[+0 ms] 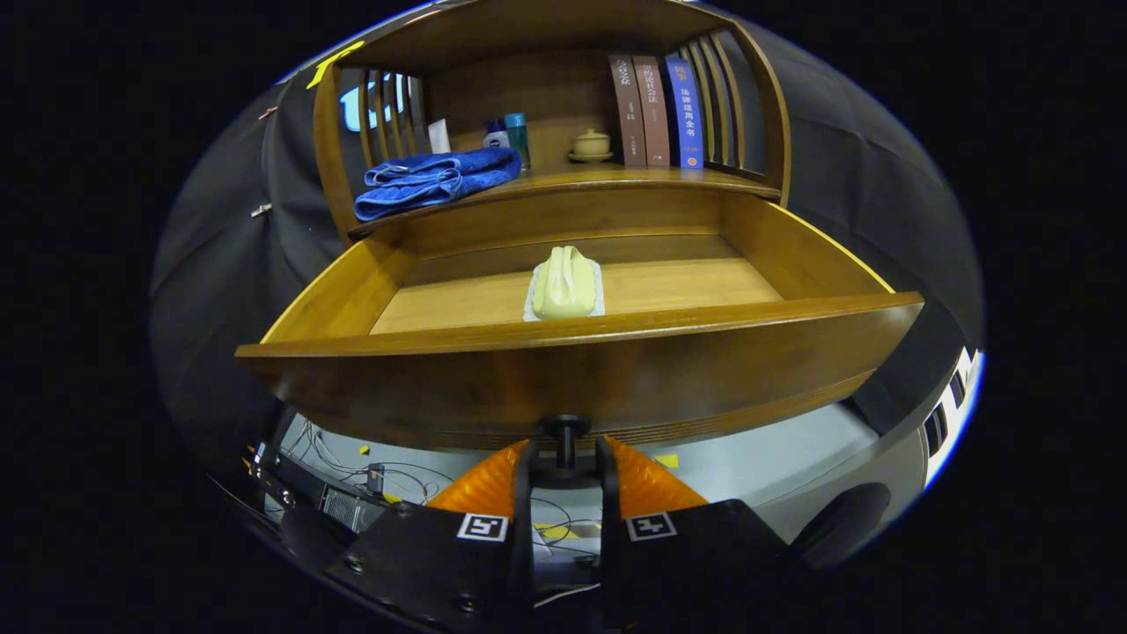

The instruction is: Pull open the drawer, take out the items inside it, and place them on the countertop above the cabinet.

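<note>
1. A wooden cabinet [563, 211] stands ahead of the gripper, with slatted side panels and a roofed shelf space above its countertop [616, 180].
2. The drawer [581, 370] is pulled well out toward the camera. Its curved front panel spans the scene just beyond the fingers, and its pale wooden floor is open to view.
3. A folded blue towel [436, 180] lies on the countertop at one end, overhanging the edge above the drawer's back corner.
4. Three upright books [656, 110], two brown and one blue, stand together at the countertop's other end.
5. A pale yellow-green item [564, 283], rounded and ridged, rests on a small white mat on the drawer floor, near the middle and well apart from the side walls.
6. Two small bottles [509, 136] stand behind the towel, and a small lidded cream pot [591, 143] sits on a saucer beside the books.
7. The gripper [565, 458] is clenched on the drawer's dark knob [564, 431], with both fingers pressed against its stem beneath the front panel.
</note>
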`<control>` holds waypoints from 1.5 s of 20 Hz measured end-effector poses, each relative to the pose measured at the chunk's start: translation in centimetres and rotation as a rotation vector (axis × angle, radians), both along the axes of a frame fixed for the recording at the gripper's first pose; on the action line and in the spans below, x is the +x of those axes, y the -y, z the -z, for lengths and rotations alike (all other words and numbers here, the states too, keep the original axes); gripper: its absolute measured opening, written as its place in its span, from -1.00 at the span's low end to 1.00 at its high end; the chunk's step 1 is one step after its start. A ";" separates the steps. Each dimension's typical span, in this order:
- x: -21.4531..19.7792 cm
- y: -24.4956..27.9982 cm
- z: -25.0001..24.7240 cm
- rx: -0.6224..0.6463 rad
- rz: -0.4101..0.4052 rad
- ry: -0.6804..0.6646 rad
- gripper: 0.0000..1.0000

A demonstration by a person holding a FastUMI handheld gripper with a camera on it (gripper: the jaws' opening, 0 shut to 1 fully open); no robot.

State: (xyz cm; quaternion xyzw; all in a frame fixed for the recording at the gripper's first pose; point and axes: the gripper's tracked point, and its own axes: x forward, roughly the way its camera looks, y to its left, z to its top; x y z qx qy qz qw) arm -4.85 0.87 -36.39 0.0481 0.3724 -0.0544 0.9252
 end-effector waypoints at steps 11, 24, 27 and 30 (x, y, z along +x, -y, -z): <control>-0.6 0.1 -6.4 0.000 0.018 0.069 1.00; 16.7 1.3 -9.7 -0.027 -0.017 0.007 1.00; 18.6 1.4 -6.5 -0.035 -0.030 -0.111 1.00; 19.0 1.6 -3.8 -0.014 -0.023 -0.235 1.00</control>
